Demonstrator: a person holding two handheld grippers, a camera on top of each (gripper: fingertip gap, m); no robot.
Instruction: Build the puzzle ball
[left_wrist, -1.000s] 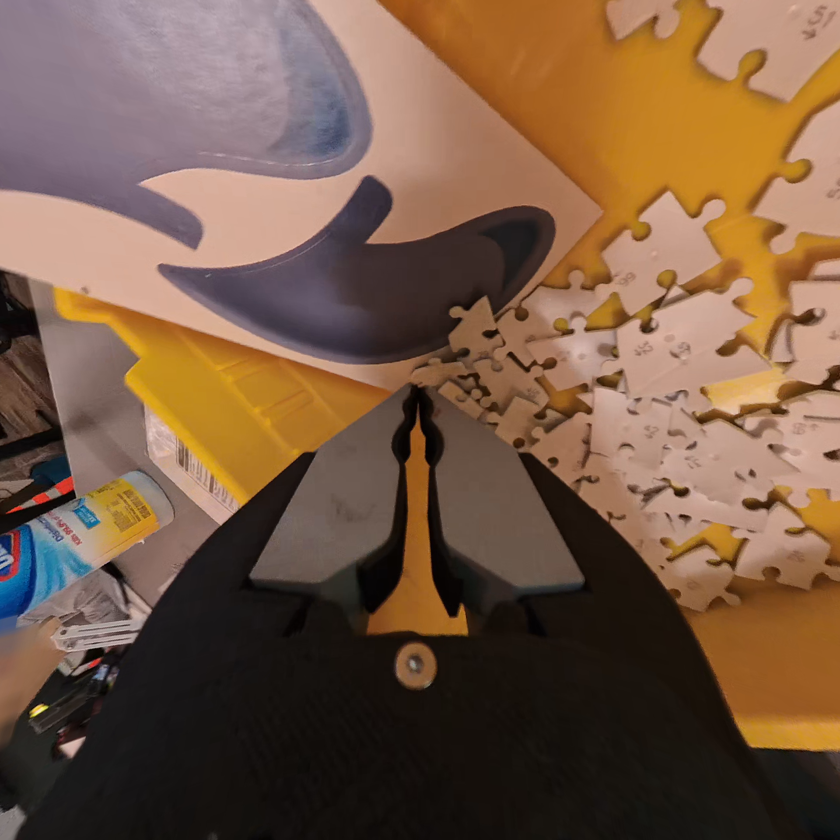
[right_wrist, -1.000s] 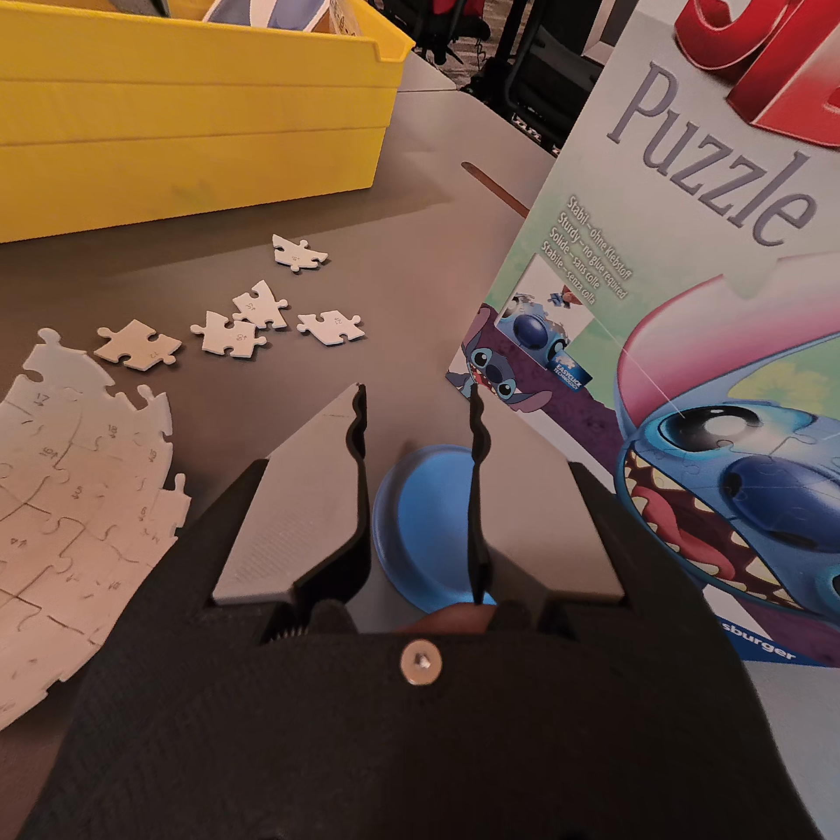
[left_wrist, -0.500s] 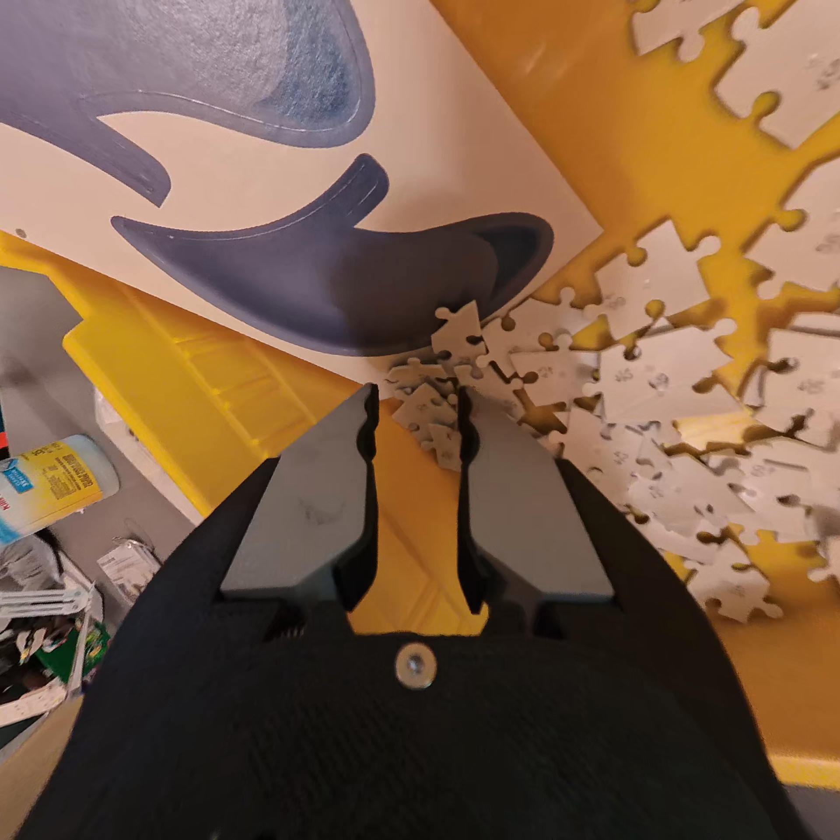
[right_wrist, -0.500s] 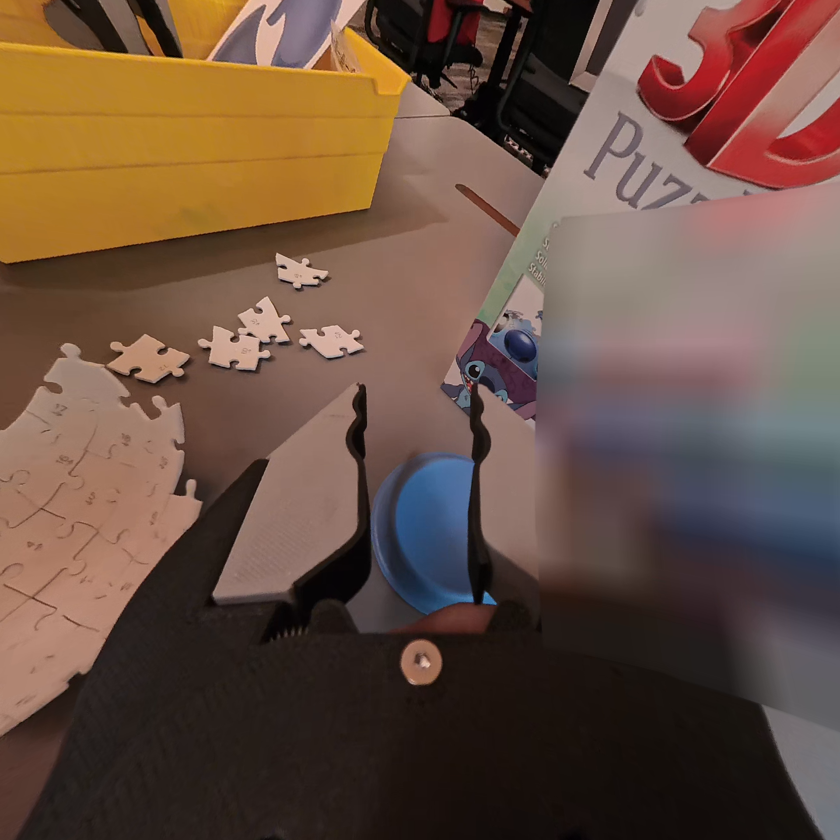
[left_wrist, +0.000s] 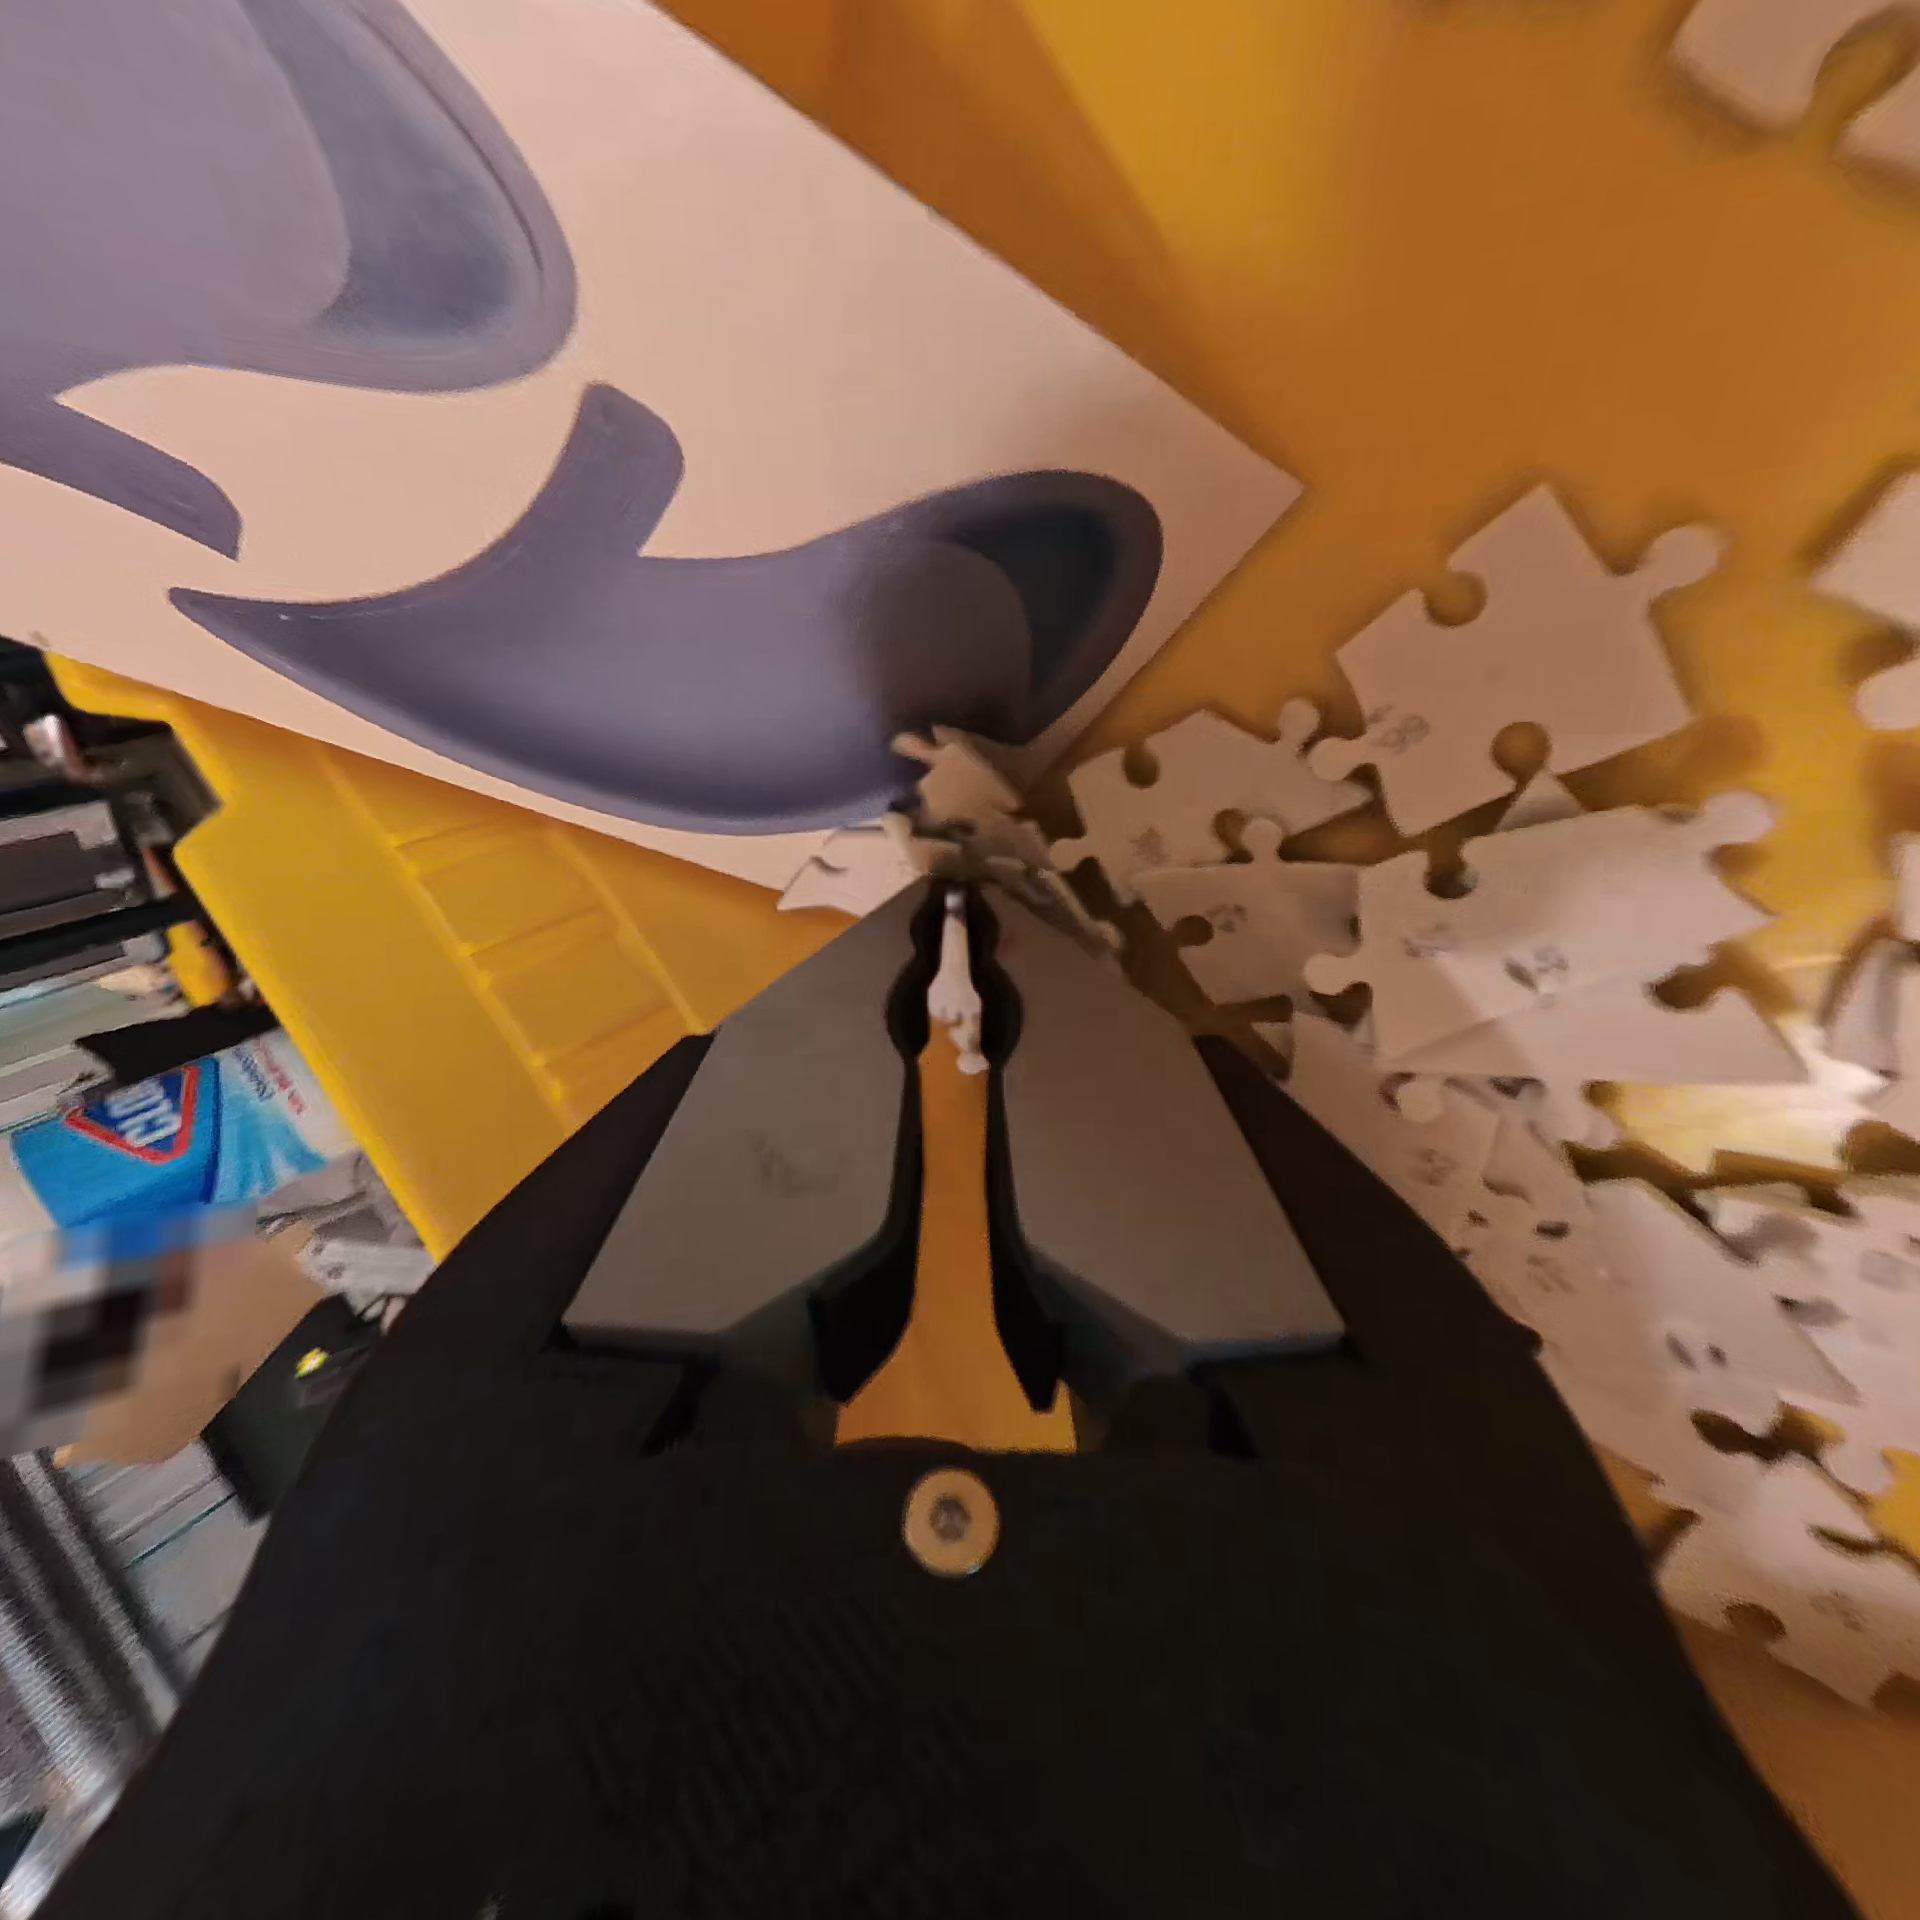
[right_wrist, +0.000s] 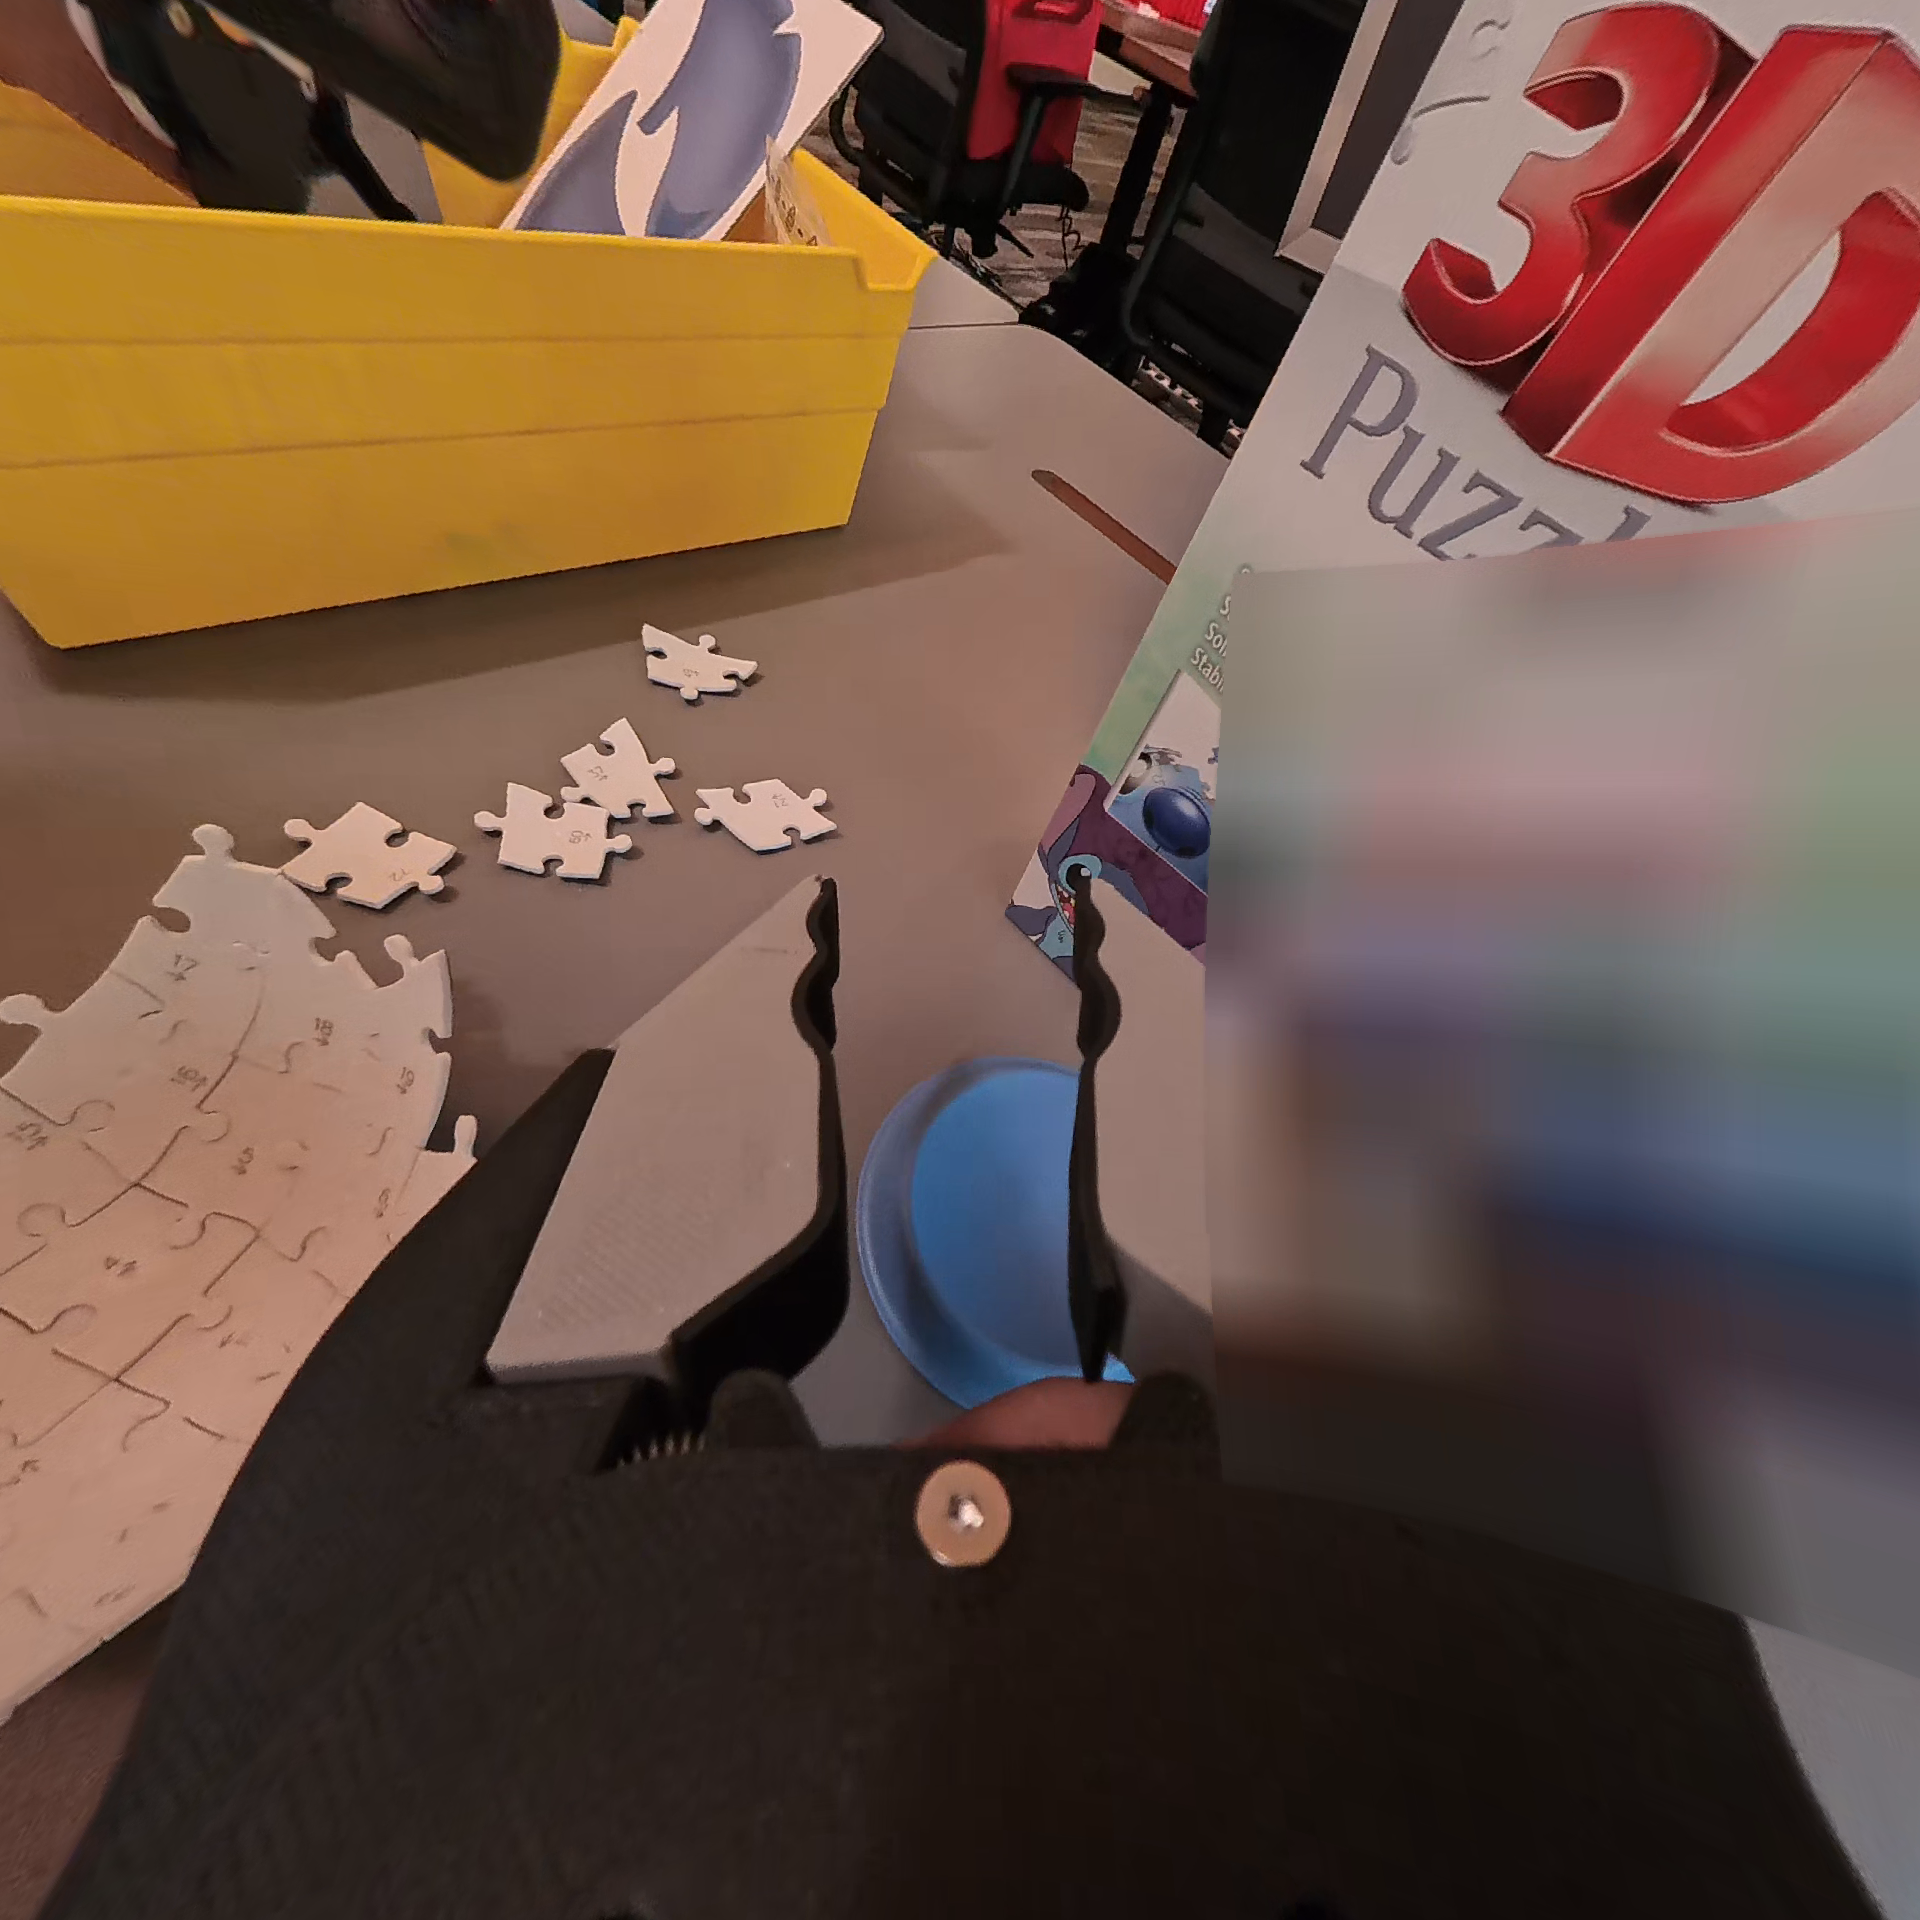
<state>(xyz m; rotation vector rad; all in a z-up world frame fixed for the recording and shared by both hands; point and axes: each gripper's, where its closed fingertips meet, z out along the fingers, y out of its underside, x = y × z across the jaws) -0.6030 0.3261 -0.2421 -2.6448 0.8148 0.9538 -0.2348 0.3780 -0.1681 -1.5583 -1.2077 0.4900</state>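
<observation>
- The yellow bin (right_wrist: 436, 416) at the worktop's (right_wrist: 935, 540) far edge holds the loose puzzle pieces (left_wrist: 1507, 935)
- Left claw (left_wrist: 951, 914) pinches one piece (left_wrist: 954, 987) edge-on; the thin grip could let it slip or drag neighbours out
- Right claw (right_wrist: 951, 904) hangs open, empty, over the blue stand (right_wrist: 977, 1226)

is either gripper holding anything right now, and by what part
The left gripper pinches a white puzzle piece edge-on between its tips. The right gripper is open, empty.

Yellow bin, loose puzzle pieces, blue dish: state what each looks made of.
Yellow bin: likely moulded plastic, smooth, with ridged walls. Loose puzzle pieces: thin, stiff, matte pale backs; plastic or card, unclear. Blue dish: seemingly plastic, smooth with a slight sheen.
</observation>
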